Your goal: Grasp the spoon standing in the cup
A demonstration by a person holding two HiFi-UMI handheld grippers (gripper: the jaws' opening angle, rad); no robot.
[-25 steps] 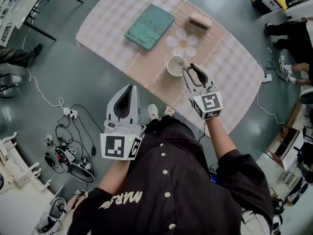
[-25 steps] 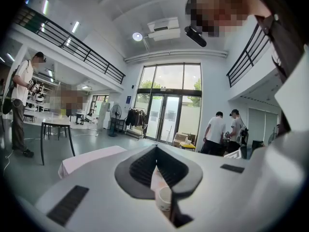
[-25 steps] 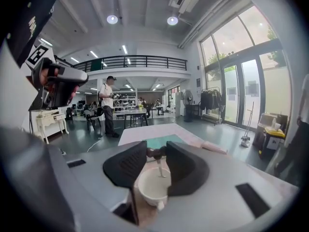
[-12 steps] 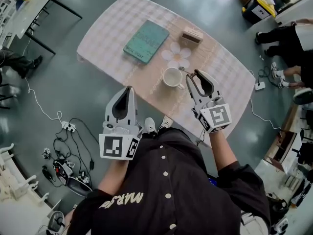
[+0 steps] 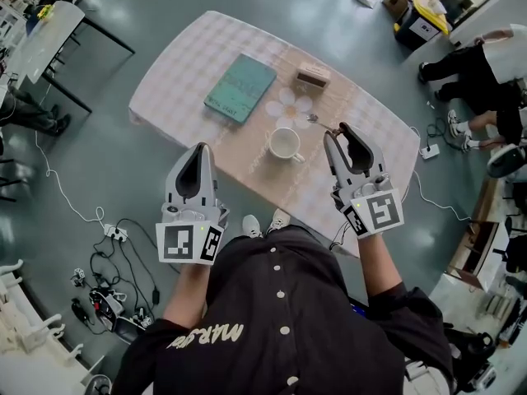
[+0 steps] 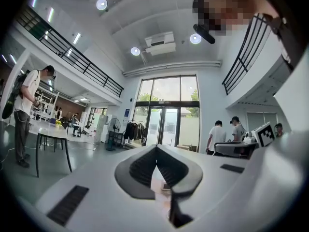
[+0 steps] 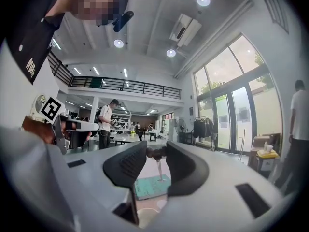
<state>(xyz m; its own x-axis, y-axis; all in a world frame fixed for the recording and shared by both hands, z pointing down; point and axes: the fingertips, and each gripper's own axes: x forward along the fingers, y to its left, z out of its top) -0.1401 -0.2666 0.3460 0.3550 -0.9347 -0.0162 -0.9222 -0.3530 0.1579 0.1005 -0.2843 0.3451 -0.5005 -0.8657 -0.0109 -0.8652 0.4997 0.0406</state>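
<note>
Plainly, the spoon sits pinched — in the right tongs.

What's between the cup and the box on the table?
The flower print on the cloth, nothing standing there; the head view shows it.

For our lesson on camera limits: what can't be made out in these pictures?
Book title: head view, too small.
Cup: right gripper view, mostly behind the right gripper.
Spoon handle end: same view, clamped between its jaws.
Table: left gripper view, only a sliver shows between the jaws.
</note>
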